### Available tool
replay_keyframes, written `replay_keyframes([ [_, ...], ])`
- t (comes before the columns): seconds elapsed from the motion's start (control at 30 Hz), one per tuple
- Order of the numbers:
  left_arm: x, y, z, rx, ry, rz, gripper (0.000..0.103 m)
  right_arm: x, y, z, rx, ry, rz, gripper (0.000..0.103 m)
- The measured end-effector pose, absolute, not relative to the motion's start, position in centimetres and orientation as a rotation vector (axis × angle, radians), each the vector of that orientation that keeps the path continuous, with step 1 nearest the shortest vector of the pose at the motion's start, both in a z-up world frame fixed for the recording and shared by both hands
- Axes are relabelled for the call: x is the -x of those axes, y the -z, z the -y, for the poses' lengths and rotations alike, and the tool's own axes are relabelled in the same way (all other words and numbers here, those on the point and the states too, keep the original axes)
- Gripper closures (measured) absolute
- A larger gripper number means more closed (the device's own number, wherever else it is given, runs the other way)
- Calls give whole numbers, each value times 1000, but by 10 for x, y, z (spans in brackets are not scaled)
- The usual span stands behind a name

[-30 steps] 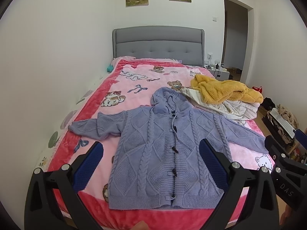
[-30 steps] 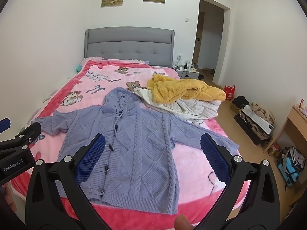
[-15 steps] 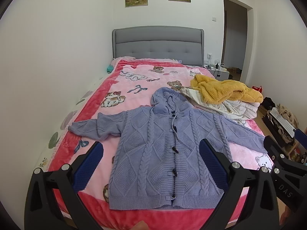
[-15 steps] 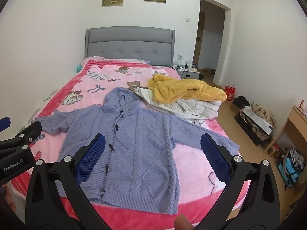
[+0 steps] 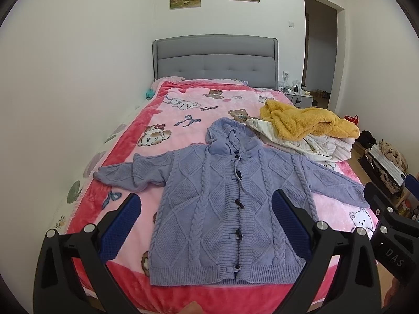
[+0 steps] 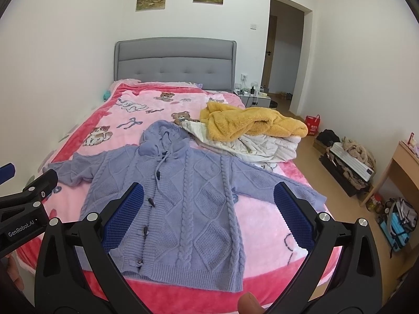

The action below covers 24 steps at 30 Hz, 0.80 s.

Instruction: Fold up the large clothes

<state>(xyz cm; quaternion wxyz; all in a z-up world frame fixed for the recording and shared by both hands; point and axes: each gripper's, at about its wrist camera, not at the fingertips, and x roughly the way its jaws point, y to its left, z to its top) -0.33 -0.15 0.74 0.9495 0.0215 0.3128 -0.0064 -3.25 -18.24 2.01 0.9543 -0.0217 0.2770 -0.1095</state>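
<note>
So there's a lavender cable-knit hooded cardigan point(image 5: 225, 204) laid out flat and face up across the lower middle of the frame, on a pink cartoon blanket point(image 5: 183, 120) covering the bed. Both sleeves are spread out to the sides and the hood points toward the grey headboard point(image 5: 214, 60). The left hand-held gripper point(image 5: 205, 219) hangs over the hem end with its blue pads spread wide, holding nothing. The right hand-held gripper point(image 6: 209, 214) is the same deal: wide apart, empty, above the cardigan's lower half. To the upper right of the cardigan, a fuzzy yellow garment point(image 5: 306, 125) is piled on a white quilted one point(image 5: 322, 146).
</note>
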Motion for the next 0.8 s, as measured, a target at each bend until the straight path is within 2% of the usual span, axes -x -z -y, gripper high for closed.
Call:
replay_keyframes([
  [0.27,-22,1,-1,1,24,-704,5,12,-13,189,25,231,-586,8],
  [0.4,-42,-18,3,-10,37,-716,5,-9,-27,193,13,229,-611,8],
  [0.8,-91,-138,4,-8,-61,-762,5,-69,-159,201,60,195,-630,8],
])
